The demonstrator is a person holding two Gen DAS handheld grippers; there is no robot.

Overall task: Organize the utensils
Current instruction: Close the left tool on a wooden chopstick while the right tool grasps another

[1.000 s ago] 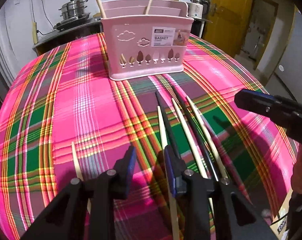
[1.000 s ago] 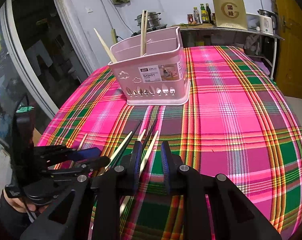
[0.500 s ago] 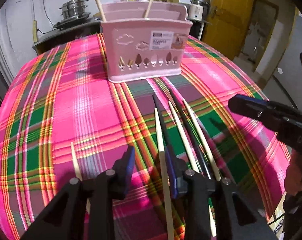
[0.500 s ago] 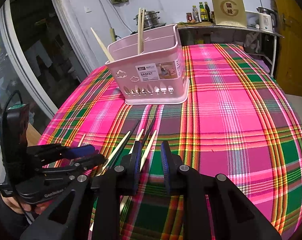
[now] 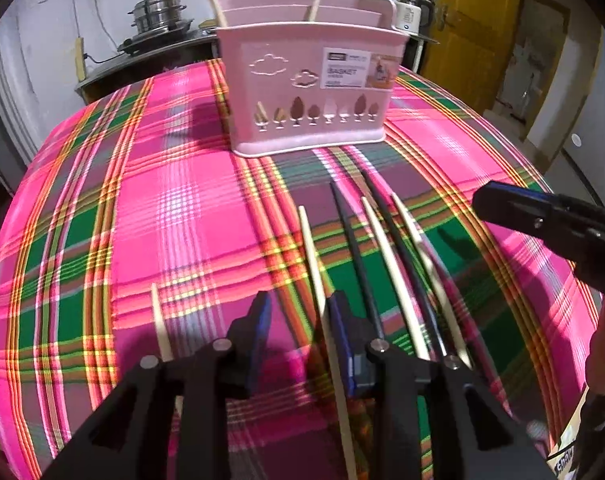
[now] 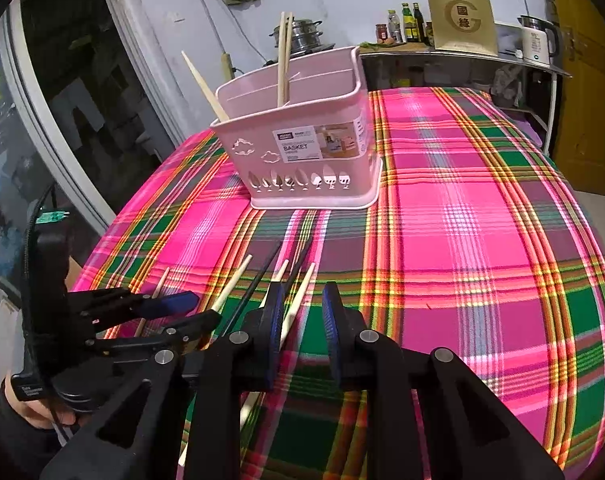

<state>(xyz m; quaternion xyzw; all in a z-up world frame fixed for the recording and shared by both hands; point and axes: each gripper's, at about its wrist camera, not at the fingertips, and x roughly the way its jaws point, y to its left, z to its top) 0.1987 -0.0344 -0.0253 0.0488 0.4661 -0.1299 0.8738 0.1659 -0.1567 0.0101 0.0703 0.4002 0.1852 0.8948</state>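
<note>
A pink plastic utensil basket (image 5: 308, 92) with cloud and tree cut-outs stands at the far side of the bench, on a pink, green and yellow plaid cloth (image 5: 174, 216), and already holds a few pale wooden chopsticks (image 6: 284, 60) upright or leaning in its compartments. On the cloth in front of it lies a loose fan of pale wooden and black chopsticks (image 5: 386, 264), with one more pale stick (image 5: 158, 320) apart on the left. The left gripper (image 5: 298, 328) is low over the near end of the fan, fingers apart, and the leftmost pale chopstick (image 5: 314, 272) runs just inside its right finger; no squeeze on it is evident. The right gripper (image 6: 300, 320) sits beside the fan's right edge, fingers also apart and holding nothing. The step in hand appears to be picking the next chopstick. The next move calls for centring that stick between the left fingers, closing on it without catching its black neighbour, then lifting and tipping it into a basket compartment.
</note>
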